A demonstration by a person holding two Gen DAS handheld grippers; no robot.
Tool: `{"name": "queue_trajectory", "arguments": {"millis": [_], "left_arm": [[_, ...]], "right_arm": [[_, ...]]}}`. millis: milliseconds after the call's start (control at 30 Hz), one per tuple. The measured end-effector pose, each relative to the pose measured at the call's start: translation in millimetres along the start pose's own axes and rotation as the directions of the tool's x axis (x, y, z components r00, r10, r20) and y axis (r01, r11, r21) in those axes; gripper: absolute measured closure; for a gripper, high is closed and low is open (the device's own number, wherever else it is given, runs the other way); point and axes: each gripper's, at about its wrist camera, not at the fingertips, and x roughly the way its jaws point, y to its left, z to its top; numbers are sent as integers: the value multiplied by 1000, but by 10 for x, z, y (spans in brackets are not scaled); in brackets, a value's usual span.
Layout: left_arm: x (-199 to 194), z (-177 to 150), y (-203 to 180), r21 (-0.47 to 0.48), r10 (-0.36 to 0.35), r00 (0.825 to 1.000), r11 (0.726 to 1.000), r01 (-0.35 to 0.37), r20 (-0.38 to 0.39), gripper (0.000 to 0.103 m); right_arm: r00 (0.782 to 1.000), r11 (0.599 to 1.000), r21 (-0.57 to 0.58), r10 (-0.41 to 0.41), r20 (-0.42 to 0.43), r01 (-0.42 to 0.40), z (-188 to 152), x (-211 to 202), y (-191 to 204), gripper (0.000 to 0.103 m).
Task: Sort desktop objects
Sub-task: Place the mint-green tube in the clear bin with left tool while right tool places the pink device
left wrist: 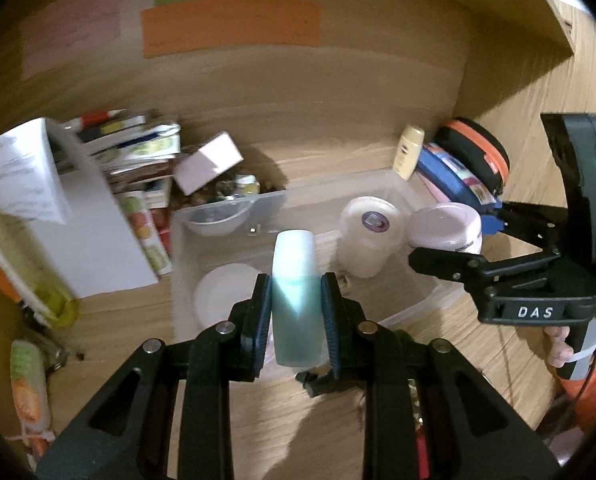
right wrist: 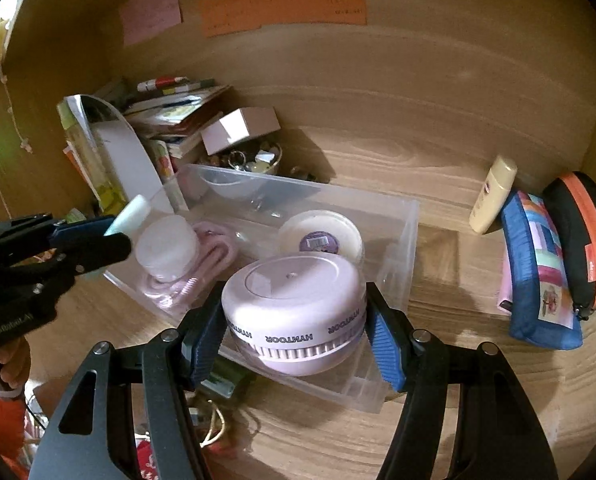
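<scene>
My left gripper (left wrist: 295, 308) is shut on a pale teal bottle with a white cap (left wrist: 295, 292), held over the near side of a clear plastic bin (left wrist: 233, 204). My right gripper (right wrist: 293, 322) is shut on a round lilac device marked HYNTOOR (right wrist: 293, 300), above the bin's (right wrist: 412, 216) near right part. Inside the bin sit a white jar with a purple label (right wrist: 320, 236), a white round lid (right wrist: 165, 250), a pink coiled cable (right wrist: 213, 248) and a clear bowl (right wrist: 227, 184). The left gripper (right wrist: 113, 230) with the bottle (right wrist: 131, 210) shows at the left of the right wrist view.
A stack of books and papers (left wrist: 129, 148) and a pink box (left wrist: 209, 162) stand behind the bin on the left. A yellow lotion bottle (right wrist: 492, 194), a blue pouch (right wrist: 538, 264) and a black-orange case (right wrist: 586, 236) lean at the right. Wooden walls enclose the desk.
</scene>
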Motion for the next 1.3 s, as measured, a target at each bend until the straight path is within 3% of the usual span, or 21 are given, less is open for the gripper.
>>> {"name": "queue_trajectory", "arguments": {"millis": [500,967,1300], "left_arm": [[565,8,-101,15,-48,991,999,50,-125,79],[660,-33,-96,16,-39,986,999,42,-160,79],[451,-71,-40,1,-32,991,999,33,-129,63]], "right_arm": [[999,1000,-15,8,-49,-9,-7,219,-108,42],[995,999,-46,1,-97,-6,-52,369,42,42],[994,995,-75,-72,-87,65,-46,275,131,41]]}}
